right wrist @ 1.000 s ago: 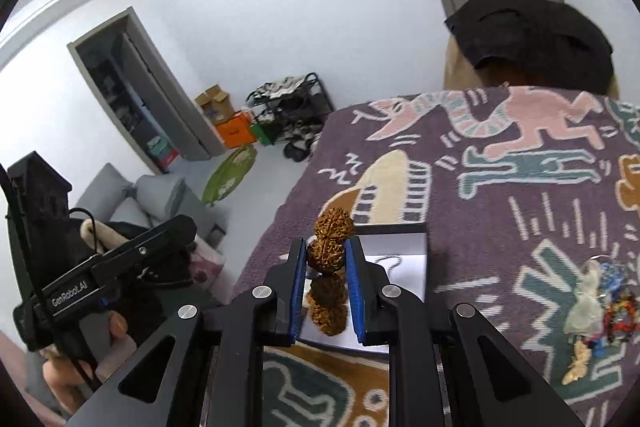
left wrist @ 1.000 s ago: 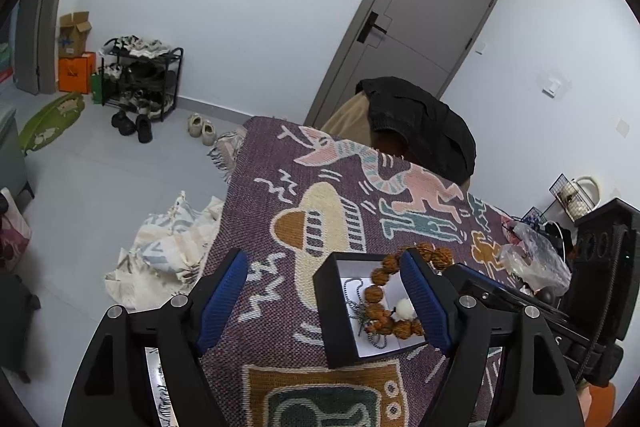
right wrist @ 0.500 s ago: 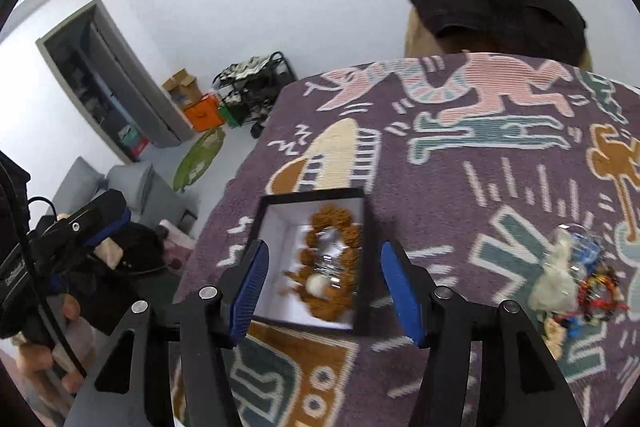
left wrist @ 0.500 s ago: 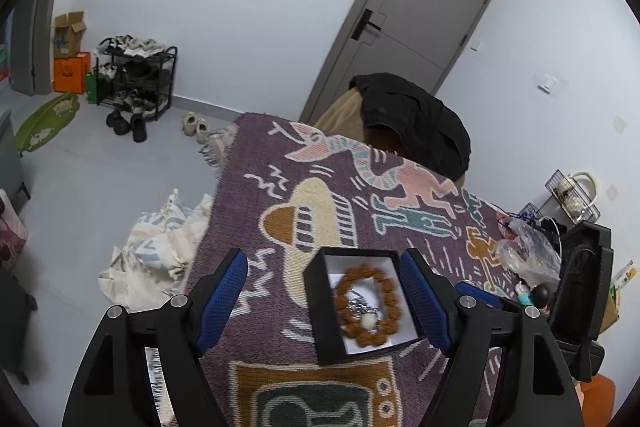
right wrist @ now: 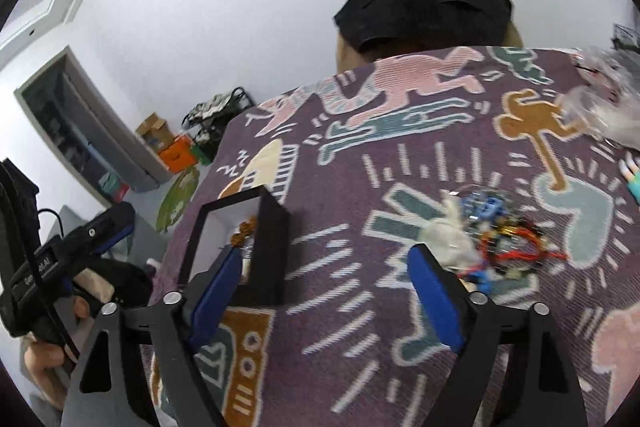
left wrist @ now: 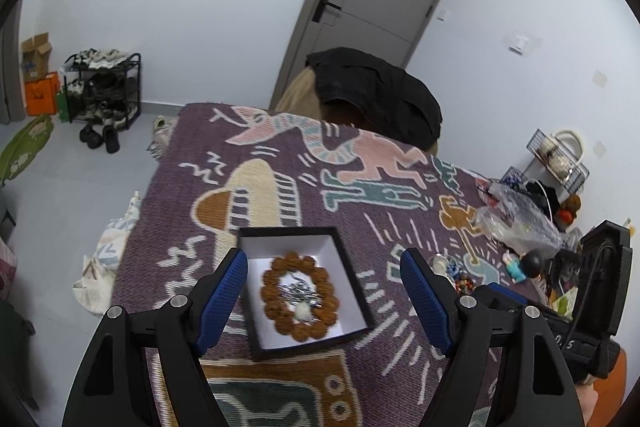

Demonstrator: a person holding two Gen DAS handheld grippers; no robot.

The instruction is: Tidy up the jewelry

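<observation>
**Bead bracelet lies in the box, both grippers empty**

The brown bead bracelet (left wrist: 298, 301) lies flat as a ring inside the black box (left wrist: 352, 267), on its white floor, with a thin silver chain (left wrist: 298, 290) and one white bead (left wrist: 302, 313) within the ring. The box stands on the patterned cloth (left wrist: 256, 131) near its left edge, toward the near end.

The left gripper (left wrist: 324, 297) hovers above the box with its blue pads spread wide, one on each side of the box; nothing is gripped and the pads touch neither box nor bracelet. The right gripper (right wrist: 326, 301) has its jaws opening, with only bare cloth between them; its left pad overlaps the box's near corner in the picture, and whether they touch I cannot tell. From this side only a few brown beads show over the box wall.

Just beyond the right gripper's right pad lies a small heap of jewelry (right wrist: 490, 233): red cords, blue pieces and a pale lump, well apart from the box. A crumpled clear plastic bag (left wrist: 516, 217) sits near the cloth's right edge. At the far edge a black jacket (left wrist: 376, 91) hangs over a chair.
</observation>
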